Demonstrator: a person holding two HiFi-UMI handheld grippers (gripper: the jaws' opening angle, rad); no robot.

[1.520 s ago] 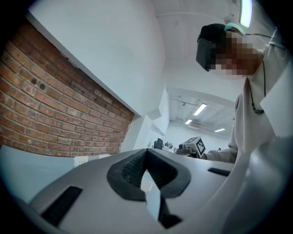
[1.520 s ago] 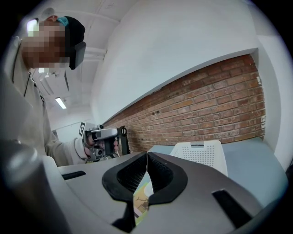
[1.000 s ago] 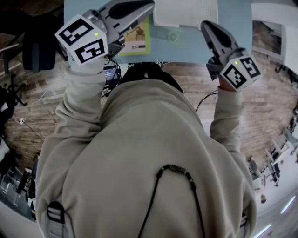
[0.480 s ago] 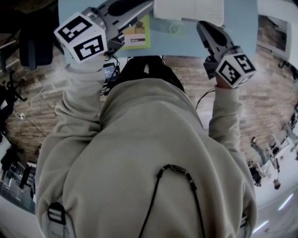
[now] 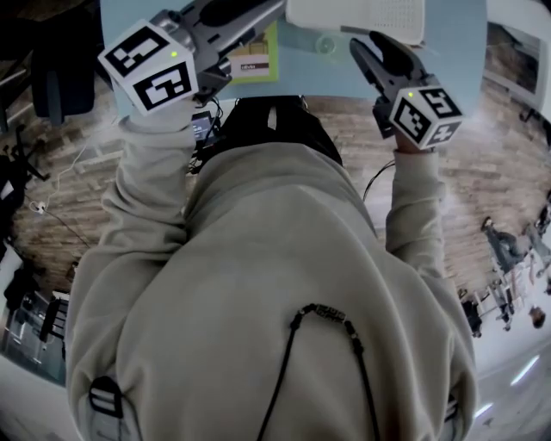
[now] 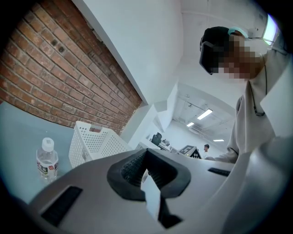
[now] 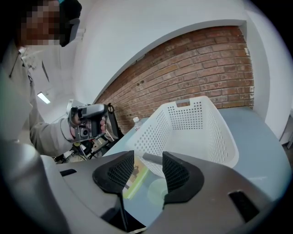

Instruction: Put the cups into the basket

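Observation:
A clear plastic cup (image 5: 325,45) stands on the light blue table (image 5: 301,77), just in front of the white perforated basket (image 5: 362,13). My right gripper (image 5: 366,47) hovers close to the cup's right. Its jaws have just been opening and now stand apart with nothing pressed between them. In the right gripper view the cup (image 7: 157,192) shows through the gap of the right gripper (image 7: 149,167), with the basket (image 7: 201,132) behind. My left gripper (image 5: 258,10) is at the table's left; in its own view the left gripper (image 6: 146,157) has its pads together, empty.
A green and yellow booklet (image 5: 254,60) lies on the table left of the cup. A small water bottle (image 6: 47,160) stands beside the basket (image 6: 91,144). A brick wall (image 7: 192,68) backs the table. The person's torso fills the head view.
Both grippers have come down toward the table. The right one has shifted left toward the cup and its jaws have parted. The basket and cup have not moved.

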